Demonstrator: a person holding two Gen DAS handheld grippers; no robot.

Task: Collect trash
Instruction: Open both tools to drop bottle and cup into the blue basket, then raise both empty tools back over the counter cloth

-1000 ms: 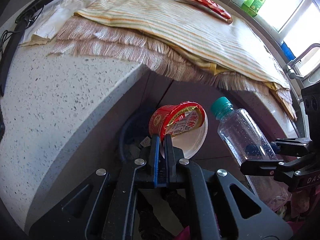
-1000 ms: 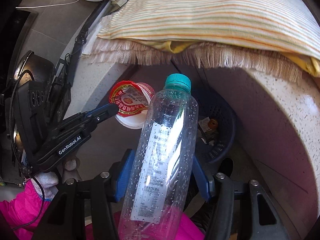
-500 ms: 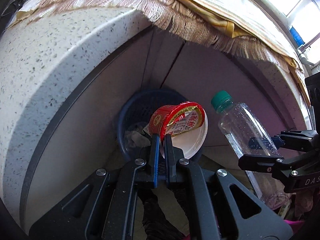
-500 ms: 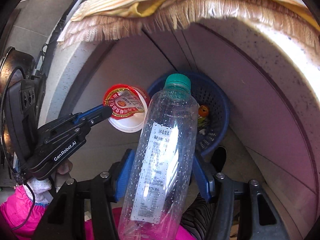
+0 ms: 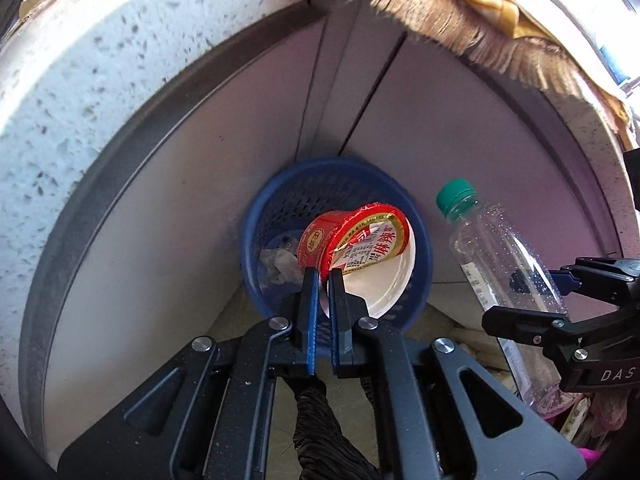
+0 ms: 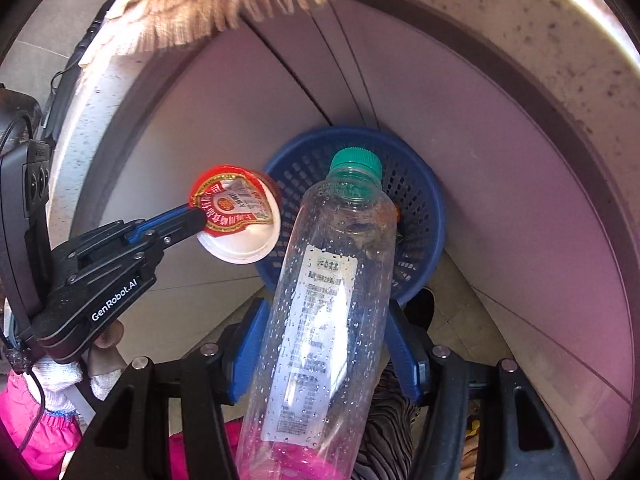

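The left tongs (image 5: 324, 276) are pinched nearly shut on the rim of a red cup (image 5: 352, 240) — a noodle-type cup with a red and gold foil lid peeled partly back over its white inside. In the left wrist view the cup hangs right above the mouth of a blue basket (image 5: 256, 248), which stands on the floor in the corner under the counter (image 5: 80, 80). Some crumpled white paper (image 5: 280, 264) lies at the bottom of the basket.

The right tongs (image 6: 324, 344) stand partway open, their blue pads pressed on either side of a clear bottle (image 6: 320, 300) with a green cap (image 6: 354, 162) and a white label. The bottle is empty apart from droplets on its wall, and it points cap first toward the basket (image 6: 428, 216), held above its near rim.

A fringed cloth (image 6: 224, 4) hangs over the counter edge above. At the lower left of the right wrist view, a hand in a white glove (image 6: 60, 376) and a pink sleeve (image 6: 28, 420) hold the left tongs (image 6: 202, 216) — cup (image 6: 236, 216) just beside the bottle, not touching it.
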